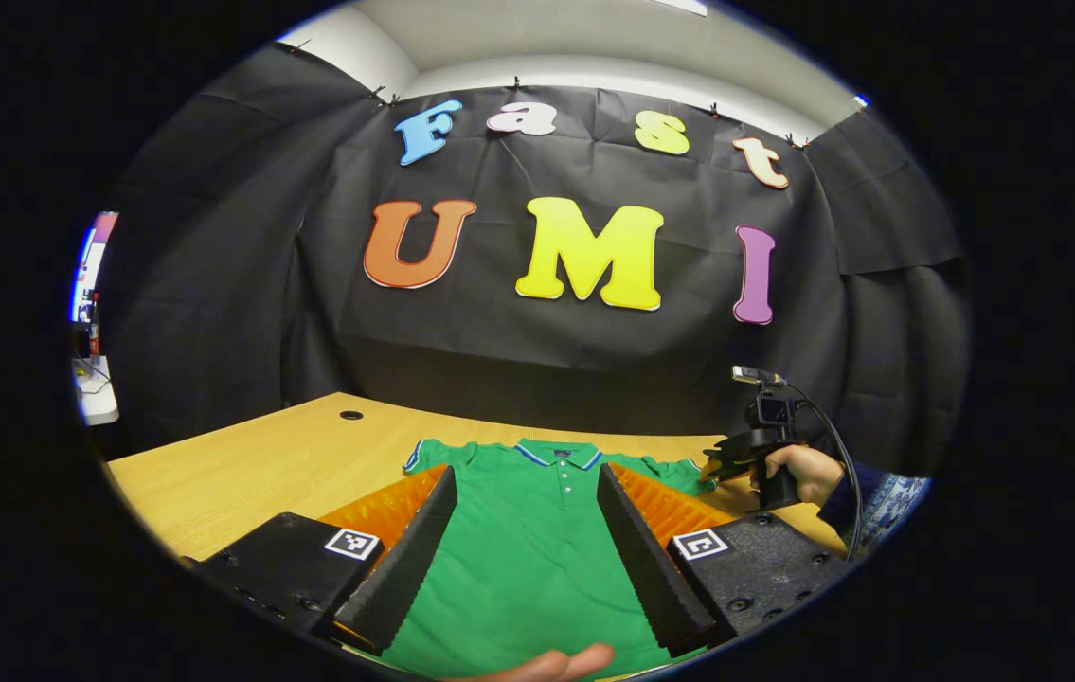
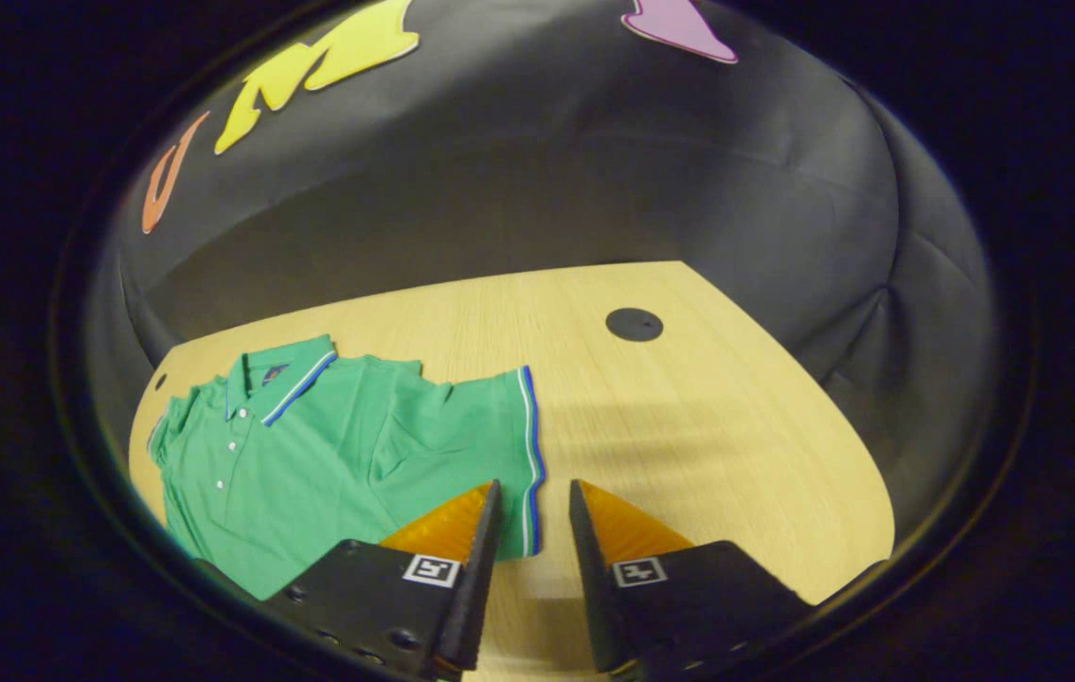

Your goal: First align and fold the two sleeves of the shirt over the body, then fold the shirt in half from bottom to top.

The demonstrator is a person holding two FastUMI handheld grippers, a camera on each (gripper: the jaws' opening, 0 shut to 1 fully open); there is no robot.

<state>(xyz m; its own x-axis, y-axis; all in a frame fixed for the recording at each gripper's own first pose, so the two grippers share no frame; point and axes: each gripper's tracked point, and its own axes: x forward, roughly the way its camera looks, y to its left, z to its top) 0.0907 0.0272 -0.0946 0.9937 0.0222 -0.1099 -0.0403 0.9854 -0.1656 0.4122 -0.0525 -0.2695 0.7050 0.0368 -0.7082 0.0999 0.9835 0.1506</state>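
Green polo shirt (image 1: 528, 540) spread flat and face-up on the wooden table (image 1: 243, 464), collar pointing toward the booth wall, both sleeves out to the sides and not folded in yet. Left gripper (image 1: 526, 545) hovering over the shirt's lower body with fingers spread wide, nothing pinched. Right gripper (image 2: 533, 530) lined up right at the striped cuff of the shirt's sleeve (image 2: 490, 426), jaws a little apart — probably about to nip that hem for the first fold, though contact is hard to call here.
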